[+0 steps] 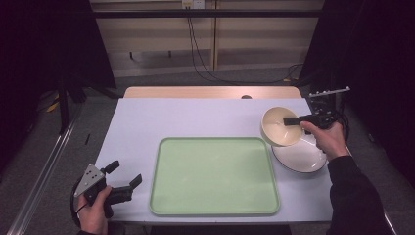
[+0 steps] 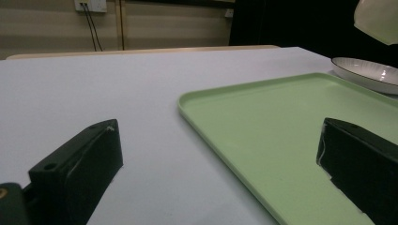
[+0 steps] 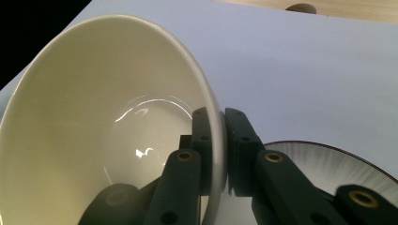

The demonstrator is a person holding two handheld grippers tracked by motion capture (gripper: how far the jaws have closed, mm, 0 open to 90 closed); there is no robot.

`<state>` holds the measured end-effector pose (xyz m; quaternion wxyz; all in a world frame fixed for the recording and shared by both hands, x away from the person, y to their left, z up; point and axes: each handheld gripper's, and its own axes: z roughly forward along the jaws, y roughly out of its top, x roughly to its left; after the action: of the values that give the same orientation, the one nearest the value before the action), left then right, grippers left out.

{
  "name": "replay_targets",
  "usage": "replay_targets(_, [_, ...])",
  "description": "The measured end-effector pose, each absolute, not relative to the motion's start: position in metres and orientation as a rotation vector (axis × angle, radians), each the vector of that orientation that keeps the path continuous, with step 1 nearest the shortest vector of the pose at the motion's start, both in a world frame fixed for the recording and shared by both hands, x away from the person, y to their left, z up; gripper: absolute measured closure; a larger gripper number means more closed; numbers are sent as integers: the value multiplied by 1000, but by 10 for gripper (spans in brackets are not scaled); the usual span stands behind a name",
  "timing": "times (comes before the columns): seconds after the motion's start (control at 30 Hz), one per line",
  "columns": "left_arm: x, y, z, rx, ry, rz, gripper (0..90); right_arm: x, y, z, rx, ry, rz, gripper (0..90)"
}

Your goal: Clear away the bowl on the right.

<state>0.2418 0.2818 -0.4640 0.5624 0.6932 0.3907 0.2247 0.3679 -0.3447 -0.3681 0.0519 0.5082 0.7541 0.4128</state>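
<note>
A cream bowl (image 1: 279, 126) hangs tilted in the air at the table's right, and my right gripper (image 1: 292, 120) is shut on its rim. In the right gripper view the bowl (image 3: 103, 122) fills the left, its wall pinched between the gripper (image 3: 219, 126) jaws. Just below sits a white plate (image 1: 299, 155) with a dark rim (image 3: 328, 161). A light green tray (image 1: 214, 175) lies flat at the middle front. My left gripper (image 1: 125, 174) rests open at the front left corner, beside the tray's left edge (image 2: 206, 136), with nothing between its jaws.
The table (image 1: 161, 117) has a pale lilac top with a wooden strip along its far edge. Cables hang down the wall behind. A metal bracket (image 1: 329, 92) stands off the table's far right corner. Dark curtains flank both sides.
</note>
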Motion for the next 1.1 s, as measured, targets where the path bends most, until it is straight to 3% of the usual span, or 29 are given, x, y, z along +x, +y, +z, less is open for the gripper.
replay_targets(1.1, [241, 282, -464, 1630, 913, 529, 6, 396, -288, -390, 1563, 2397, 1182, 836])
